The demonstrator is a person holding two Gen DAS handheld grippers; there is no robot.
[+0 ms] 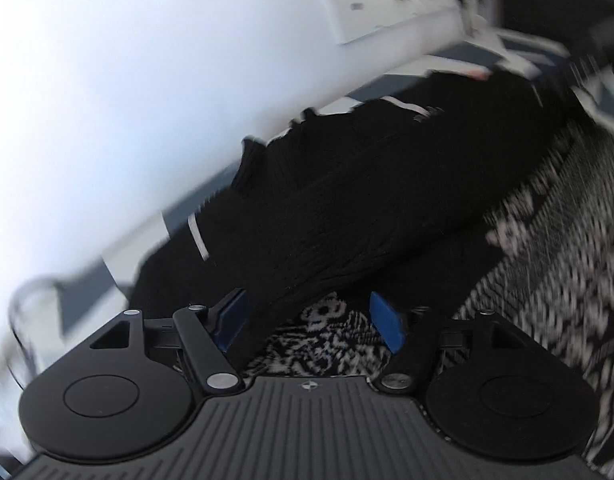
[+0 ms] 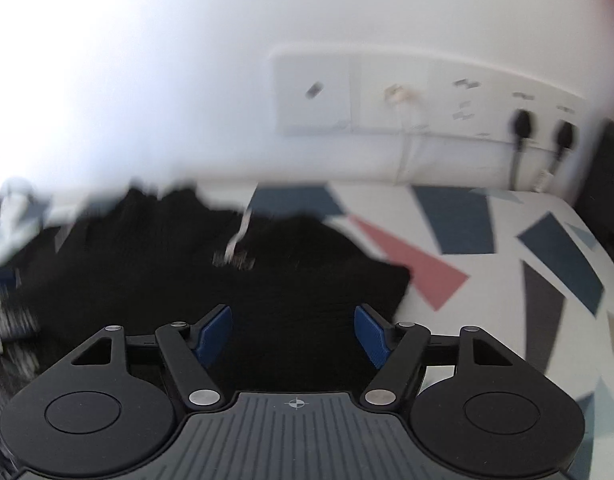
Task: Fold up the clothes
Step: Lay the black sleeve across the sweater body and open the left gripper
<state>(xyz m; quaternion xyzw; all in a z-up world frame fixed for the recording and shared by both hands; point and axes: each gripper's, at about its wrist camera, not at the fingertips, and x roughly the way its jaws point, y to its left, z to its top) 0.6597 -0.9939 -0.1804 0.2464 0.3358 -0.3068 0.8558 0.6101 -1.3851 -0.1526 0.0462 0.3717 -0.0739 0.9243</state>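
Hovering over a black knit garment on a bed, I have both tools angled down at the cloth. The left hand-held gripper stands with its blue pads apart, an edge of the black knit lying against its left pad but not pinched. The right hand-held gripper is likewise spread wide, with the knit under the gap and nothing clamped.

The garment sprawls in a long, bunched heap across the bedsheet, near the white wall, and partly overlaps a black-and-white patterned fabric.

I judge the main risk to be grabbing the patterned layer together with the knit, since the two overlap right under my left tool. A shallow pinch could also slip, because the knit looks thick, ribbed and stretchy. Motion blur hides the hems, so a fold begun now might go crooked.

The sheet looks smooth and flat, printed with angular navy, pink and grey shapes. Thin white stripes cross the knit.
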